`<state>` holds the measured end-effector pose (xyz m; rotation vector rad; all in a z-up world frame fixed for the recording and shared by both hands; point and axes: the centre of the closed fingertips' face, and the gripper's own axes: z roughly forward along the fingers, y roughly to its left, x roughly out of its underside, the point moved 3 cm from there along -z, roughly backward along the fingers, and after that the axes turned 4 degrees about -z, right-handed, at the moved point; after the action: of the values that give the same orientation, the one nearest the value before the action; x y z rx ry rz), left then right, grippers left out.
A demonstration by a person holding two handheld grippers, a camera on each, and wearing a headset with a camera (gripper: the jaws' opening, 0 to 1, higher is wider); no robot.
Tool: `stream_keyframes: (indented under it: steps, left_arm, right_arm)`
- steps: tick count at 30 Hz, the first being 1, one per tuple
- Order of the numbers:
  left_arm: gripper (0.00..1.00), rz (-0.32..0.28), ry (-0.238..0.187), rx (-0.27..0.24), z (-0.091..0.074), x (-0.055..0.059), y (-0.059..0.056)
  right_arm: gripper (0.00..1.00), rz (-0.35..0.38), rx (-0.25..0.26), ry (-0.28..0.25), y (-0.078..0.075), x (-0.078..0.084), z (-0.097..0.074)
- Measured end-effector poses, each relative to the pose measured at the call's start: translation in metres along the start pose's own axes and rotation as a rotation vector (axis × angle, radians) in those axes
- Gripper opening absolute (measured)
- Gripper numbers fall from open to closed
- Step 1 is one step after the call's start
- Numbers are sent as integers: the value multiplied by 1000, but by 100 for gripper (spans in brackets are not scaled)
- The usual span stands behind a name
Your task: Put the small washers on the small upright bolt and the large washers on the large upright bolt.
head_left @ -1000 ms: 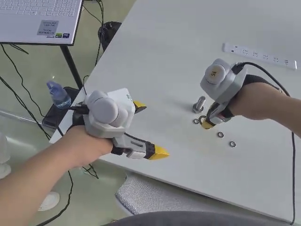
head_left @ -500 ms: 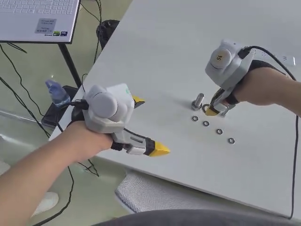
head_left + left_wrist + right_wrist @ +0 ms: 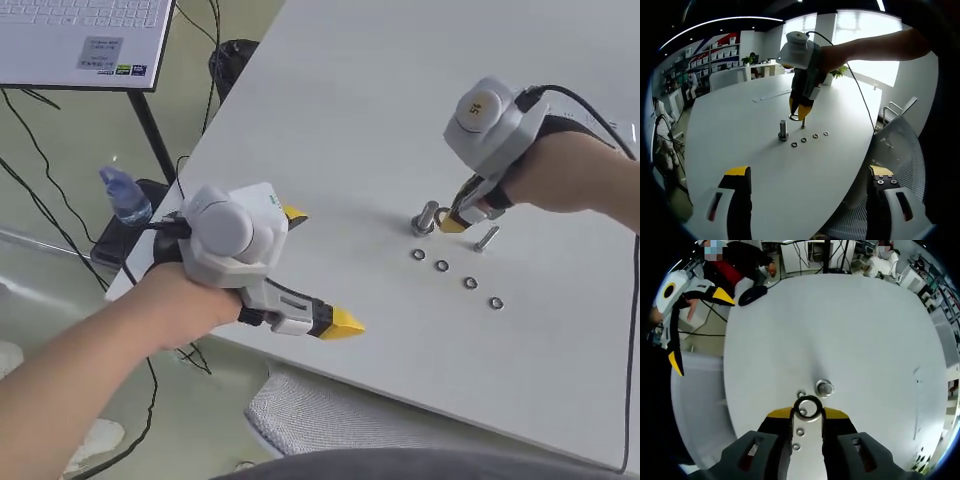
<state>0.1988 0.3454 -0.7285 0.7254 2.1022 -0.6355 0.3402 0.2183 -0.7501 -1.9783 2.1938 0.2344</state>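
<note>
Counter (image 3: pixel 350 120), white and broad, carries the work. Left tool (image 3: pixel 320 269) hangs off its near edge, jaws spread wide and empty, well apart from the right tool (image 3: pixel 807 413). That tool pinches a large washer (image 3: pixel 808 398) by the rim. A second ago it was low among the rings; now it has lifted and shifted, so the large upright bolt (image 3: pixel 824 388) stands just ahead of its tips. Pickup looks done; threading seems next. Small upright bolt (image 3: pixel 486 238) stands just beside the tool, and four small washers (image 3: pixel 441 265) lie in a row beneath it.
</note>
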Motion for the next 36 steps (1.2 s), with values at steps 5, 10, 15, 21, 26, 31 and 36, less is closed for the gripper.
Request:
stream_keyframes:
  steps: [5, 10, 15, 21, 26, 31, 36]
  left_arm:
    - [97, -9, 7, 3, 3, 3, 6]
    - [96, -9, 13, 6, 3, 2, 8]
    - [95, -5, 15, 2, 4, 0, 12]
    - [93, -5, 13, -1, 4, -2, 15]
    - [92, -8, 20, 0, 4, 1, 14]
    - [91, -14, 23, 0, 5, 3, 15]
    - [91, -17, 24, 3, 7, 3, 16]
  right_arm:
    - [21, 2, 10, -5, -8, -5, 4]
    - [21, -9, 26, -11, -14, -13, 7]
    - [21, -31, 28, -3, -24, -18, 18]
    - [21, -40, 32, 21, -38, -13, 30]
    - [21, -37, 24, 21, -43, -13, 34]
    - [21, -38, 17, 34, -44, -11, 41]
    - [21, -39, 19, 35, -45, -11, 44]
